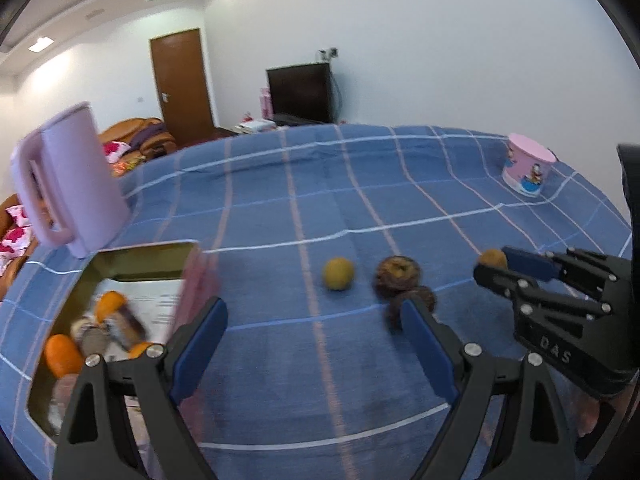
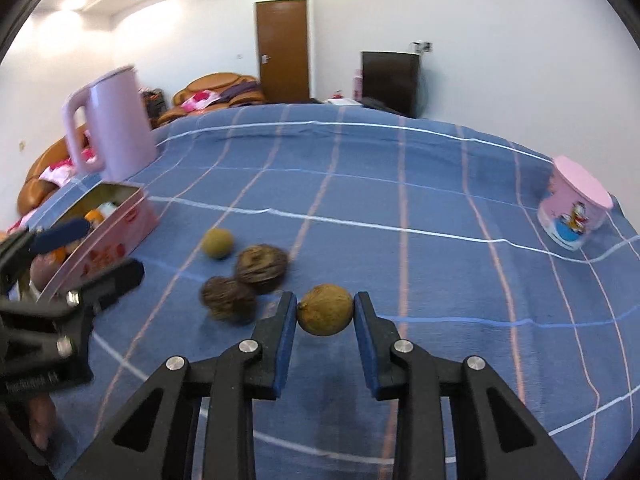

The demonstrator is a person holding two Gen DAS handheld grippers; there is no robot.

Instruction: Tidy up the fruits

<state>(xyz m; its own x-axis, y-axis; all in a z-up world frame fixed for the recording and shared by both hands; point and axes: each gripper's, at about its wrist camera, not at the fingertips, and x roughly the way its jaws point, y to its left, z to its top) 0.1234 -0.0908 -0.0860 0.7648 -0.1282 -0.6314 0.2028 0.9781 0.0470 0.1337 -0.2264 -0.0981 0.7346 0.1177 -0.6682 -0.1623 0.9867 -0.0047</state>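
We've got the right gripper (image 2: 325, 312) clamped on a small round brownish-yellow fruit (image 2: 325, 309), both blue pads pressing its sides, just over the cloth. Over on the other side, the left gripper (image 1: 314, 322) hangs with its jaws spread wide and nothing between them, above bare cloth near the pink tin (image 1: 192, 280).

So where do we stand? That tin sits at the left of the table and already holds a few pieces: we make out orange ones (image 1: 62, 354) and some darker items, though blur keeps us from naming them all. Our read is the job is partly done. Left on the cloth are a yellow-green fruit (image 2: 217, 243) and two dark wrinkled fruits (image 2: 262, 268), touching each other, just beside the one we're gripping. Three loose, one in the claw, so we'd judge about half remains.

The surface is a blue checked tablecloth (image 2: 400, 184) with white and pink lines, soft and slightly rumpled. A lilac jug (image 2: 116, 120) stands behind the tin, and a pink cartoon cup (image 2: 572, 208) sits well apart at the far right edge. Beyond, we see white walls, a brown door (image 2: 283, 50), a dark television (image 2: 390, 78) and an orange sofa (image 2: 216, 84).
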